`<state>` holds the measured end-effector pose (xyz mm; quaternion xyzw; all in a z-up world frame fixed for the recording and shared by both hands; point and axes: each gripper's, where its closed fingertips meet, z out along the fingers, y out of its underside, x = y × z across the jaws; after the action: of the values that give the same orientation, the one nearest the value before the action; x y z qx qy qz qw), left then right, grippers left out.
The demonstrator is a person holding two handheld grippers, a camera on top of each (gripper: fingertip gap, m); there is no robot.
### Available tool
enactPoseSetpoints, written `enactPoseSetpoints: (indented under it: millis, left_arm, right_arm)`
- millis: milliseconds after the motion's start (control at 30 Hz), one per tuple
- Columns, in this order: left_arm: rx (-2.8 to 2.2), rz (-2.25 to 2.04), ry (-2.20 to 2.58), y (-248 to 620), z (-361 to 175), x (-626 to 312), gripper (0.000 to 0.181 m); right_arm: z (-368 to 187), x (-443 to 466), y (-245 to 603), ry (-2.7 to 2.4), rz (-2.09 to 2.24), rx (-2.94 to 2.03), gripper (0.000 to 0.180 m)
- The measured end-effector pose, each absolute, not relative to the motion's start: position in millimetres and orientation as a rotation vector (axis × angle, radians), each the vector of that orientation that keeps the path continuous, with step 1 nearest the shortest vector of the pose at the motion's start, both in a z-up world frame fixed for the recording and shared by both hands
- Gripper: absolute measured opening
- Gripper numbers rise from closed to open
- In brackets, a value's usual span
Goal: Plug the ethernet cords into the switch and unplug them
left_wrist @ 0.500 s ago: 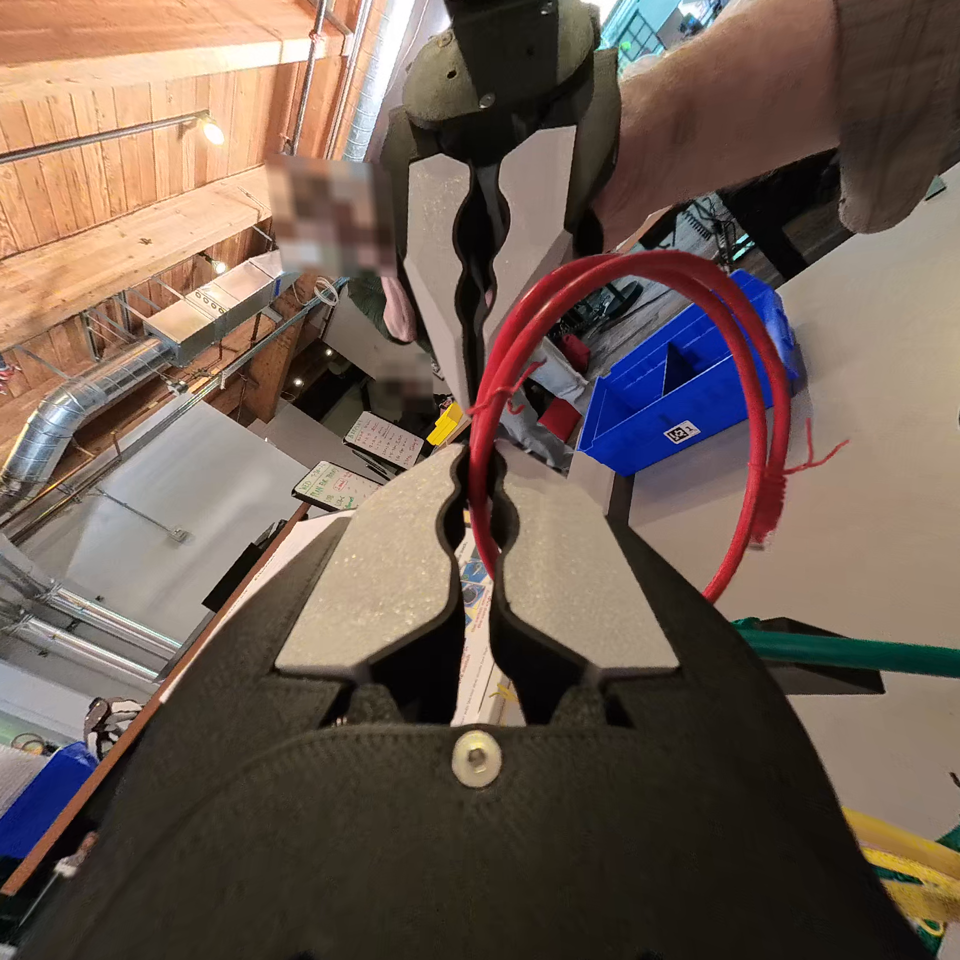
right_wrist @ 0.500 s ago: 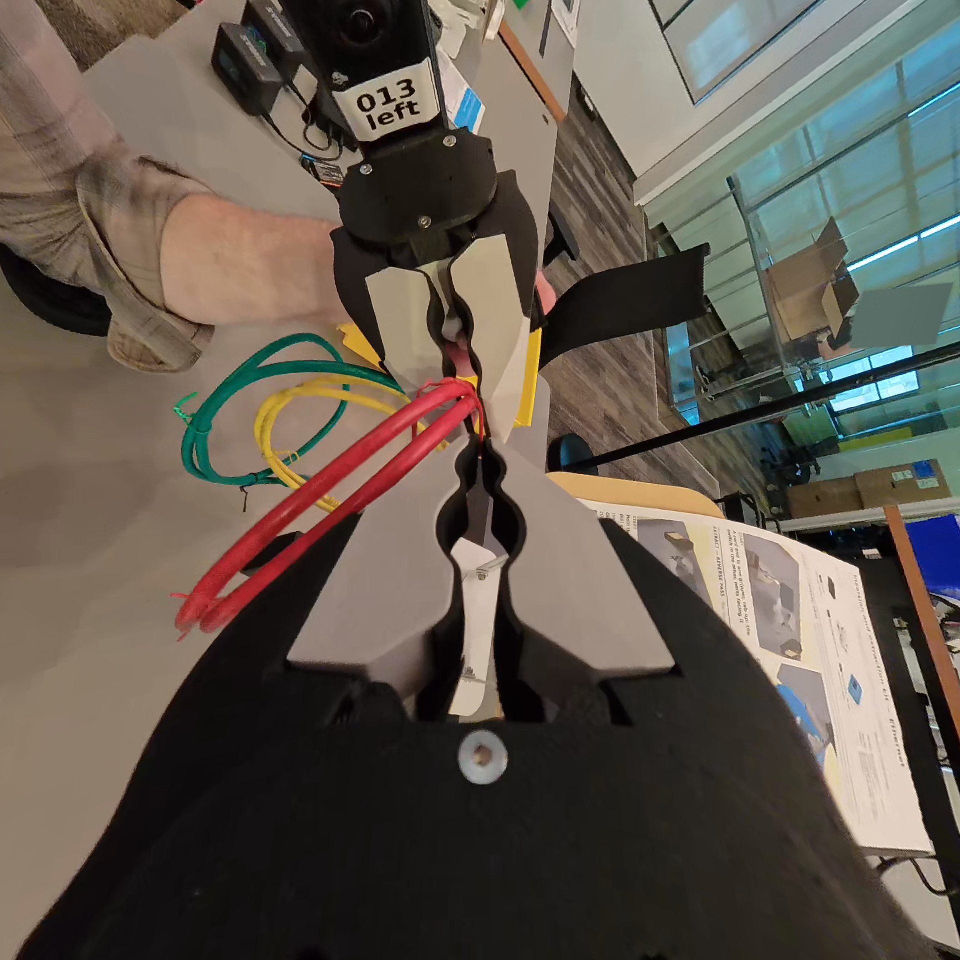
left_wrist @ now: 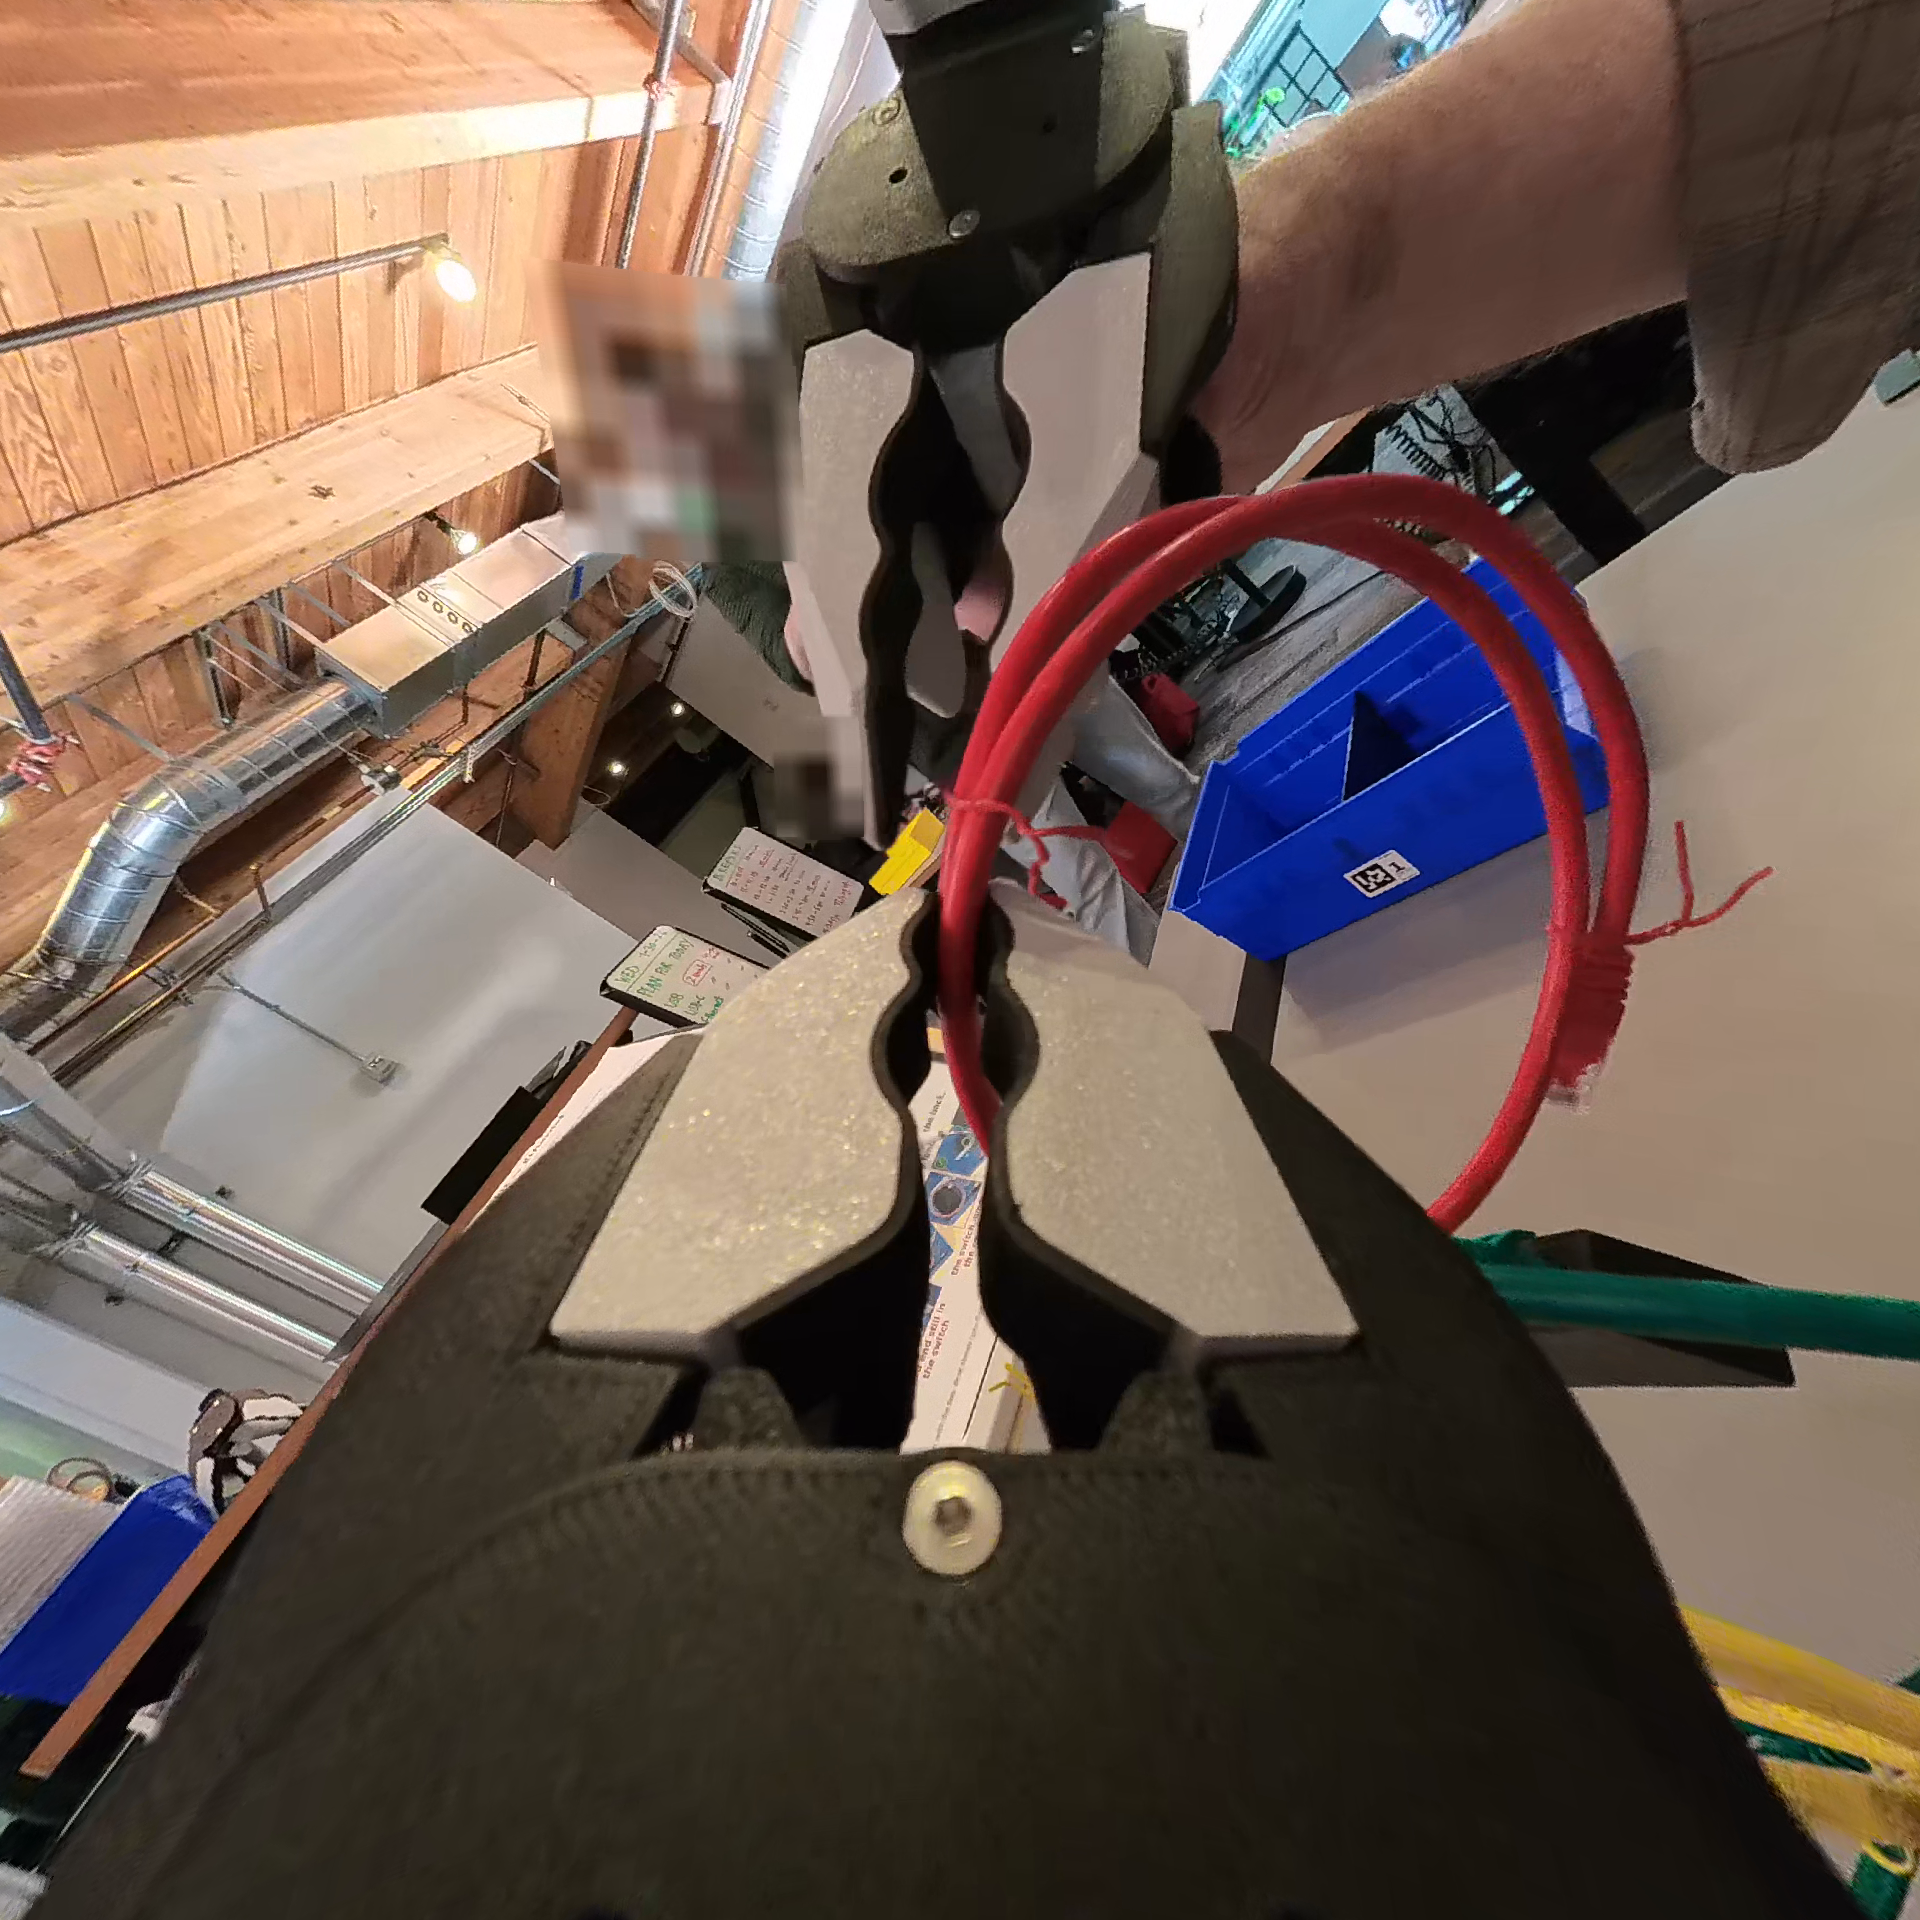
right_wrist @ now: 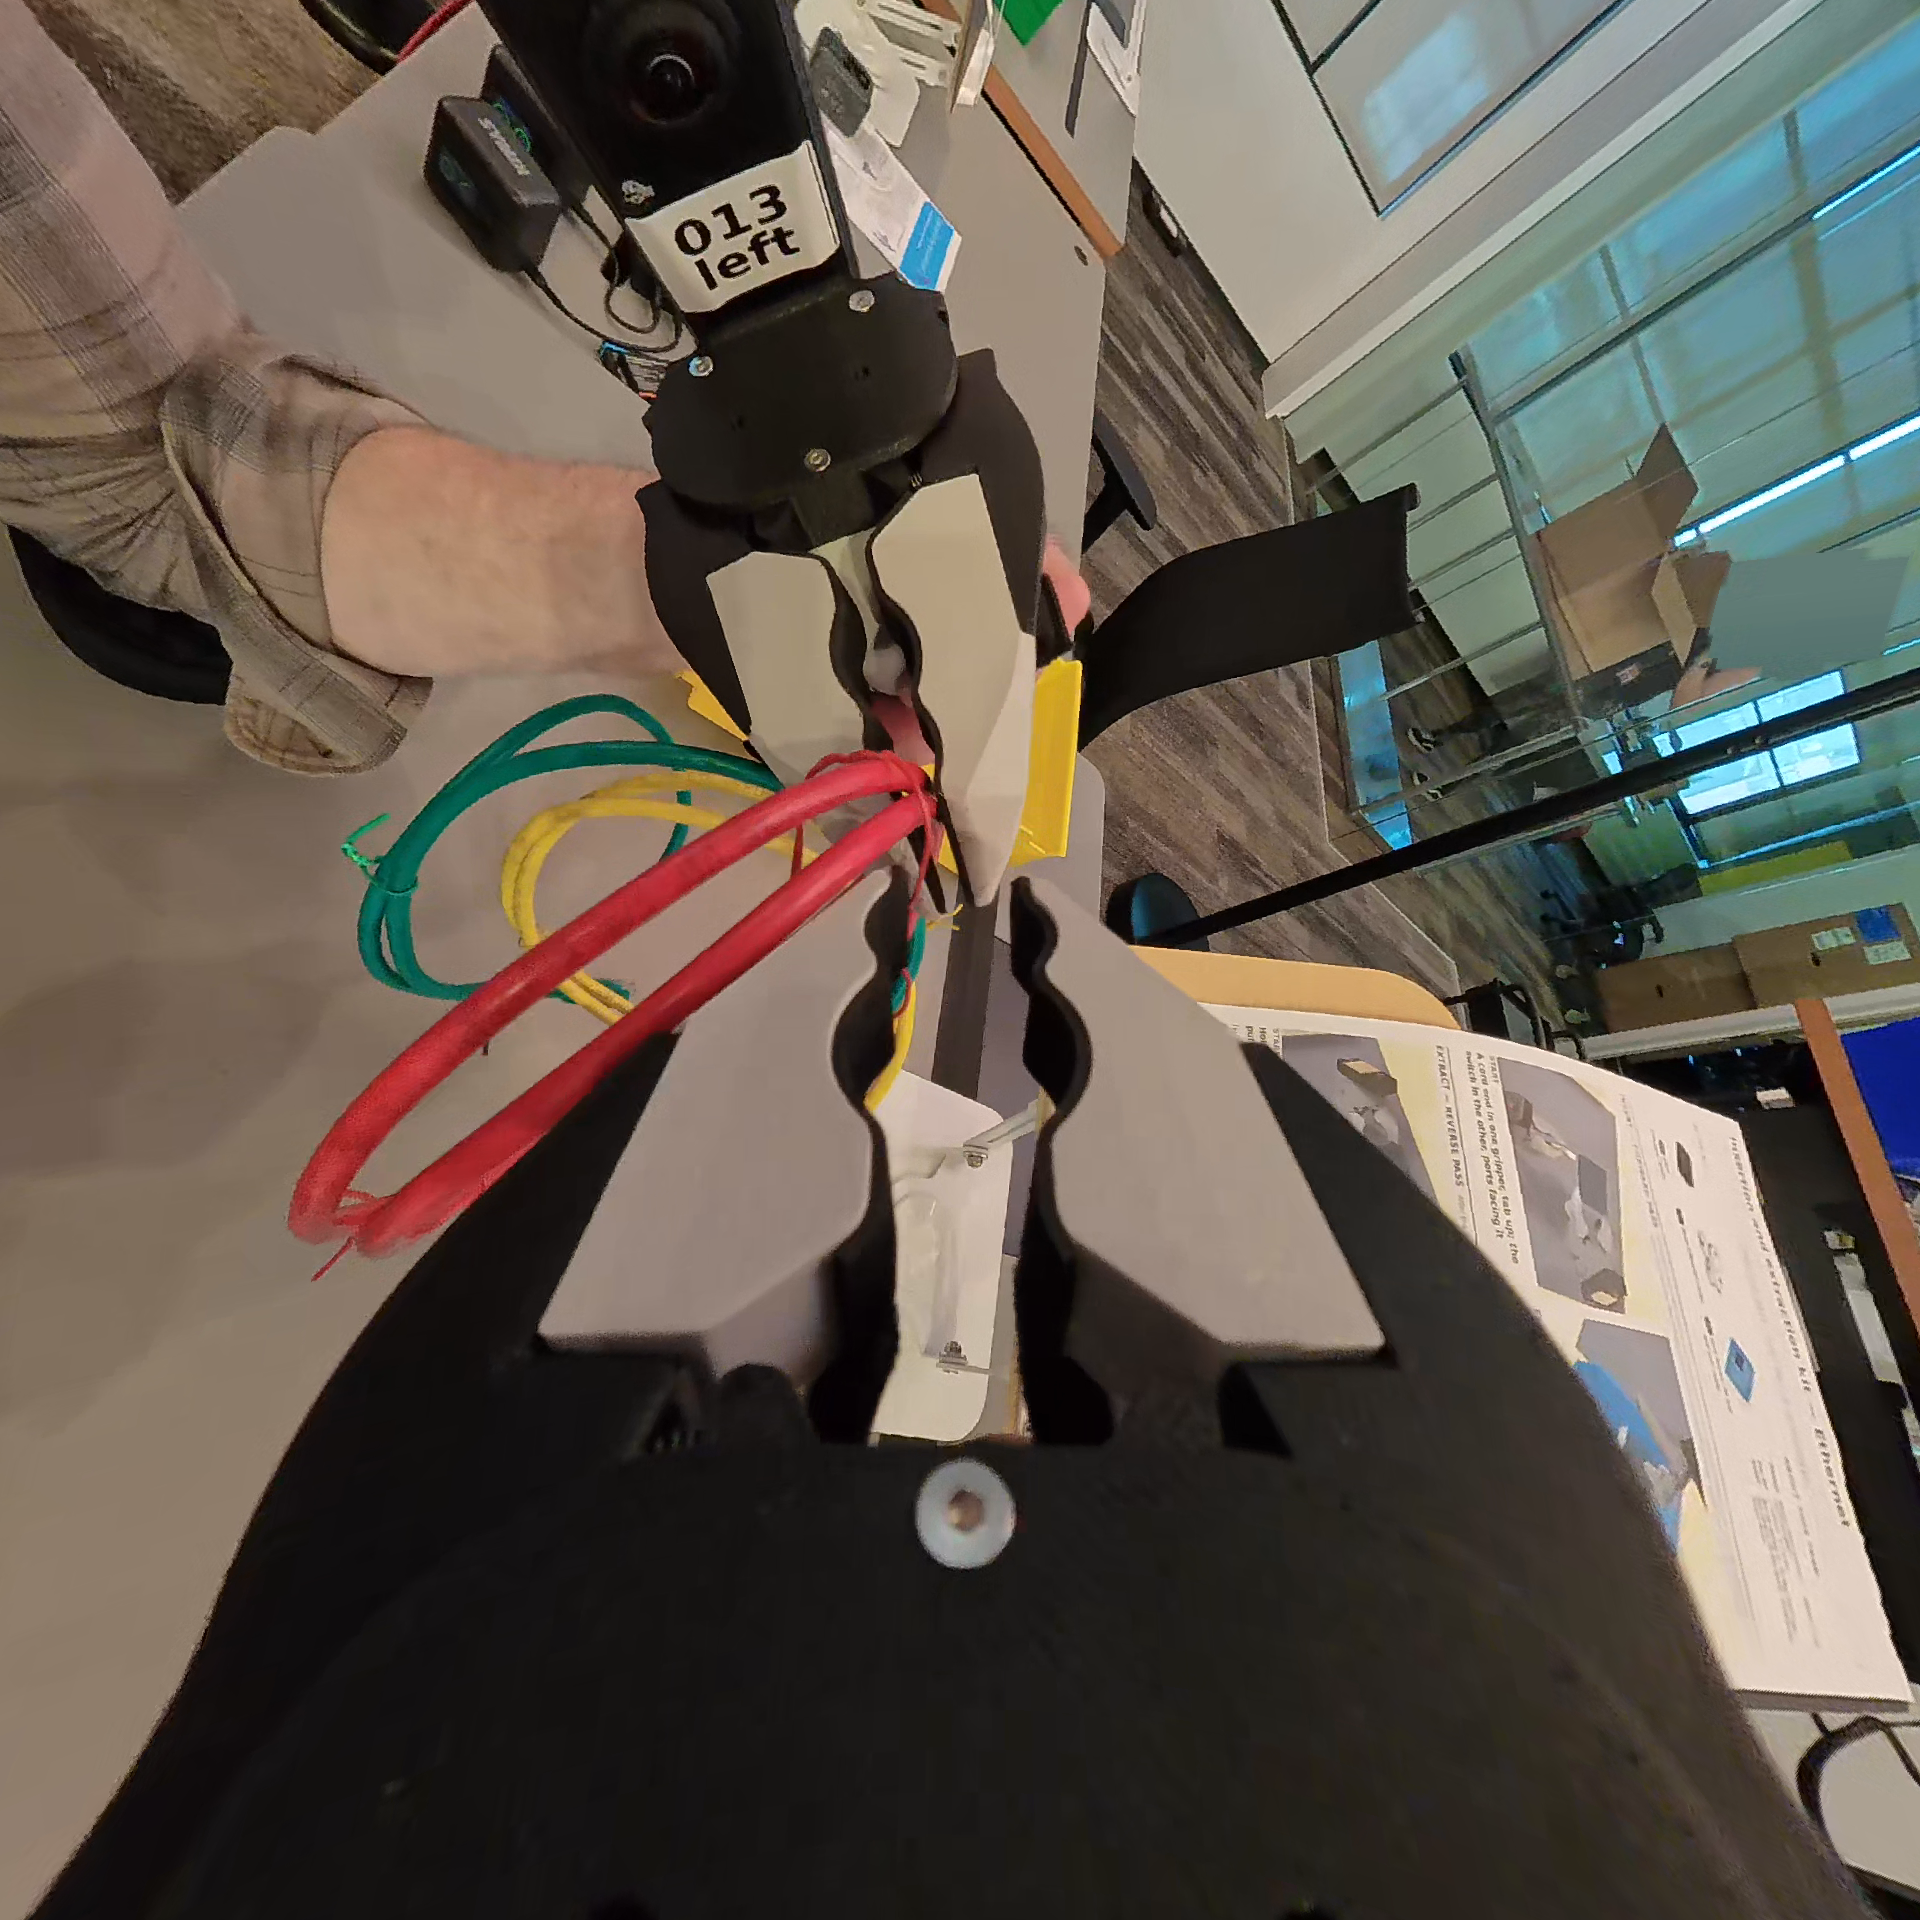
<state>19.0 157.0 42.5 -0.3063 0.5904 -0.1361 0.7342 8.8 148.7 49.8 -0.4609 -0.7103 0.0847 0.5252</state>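
Desk (right_wrist: 156,1039): grey, green cord (right_wrist: 436,821) and yellow cord (right_wrist: 561,842) lying behind the red coil.
Left gripper (left_wrist: 961,925): jaws clamped on red coil (left_wrist: 1538,727), lifting it clear.
Right gripper (right_wrist: 951,904): jaws parted, empty, beside the coil, likely for its plug.

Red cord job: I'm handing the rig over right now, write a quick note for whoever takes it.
Left tool: shut on the red cord, held up as a tied coil; its plug hangs free.
Right tool: open, empty, facing the left one.
Green cord and yellow cord lie coiled on the table.
Done: no cord seen plugged in; switch not clearly in view.
Left: uncoil, plug each cord in, unplug.
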Motion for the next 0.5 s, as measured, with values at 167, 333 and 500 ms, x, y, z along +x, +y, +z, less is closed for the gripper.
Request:
enactPoseSetpoints:
  millis: [167,333,500]
  left_arm:
    - [-0.676,-0.306,1.279,158.2,45.6,16.5,0.005]
    - [-0.676,-0.313,1.265,158.9,47.8,14.7,0.005]
    - [-0.674,-0.316,1.253,159.1,50.1,13.4,0.005]
  right_arm:
    - [53.5,10.3,151.1,-1.685,0.236,-1.131,0.026]
    - [55.3,10.0,153.1,-1.681,0.233,-1.146,0.028]
    - [59.2,11.1,154.5,-1.67,0.234,-1.16,0.028]
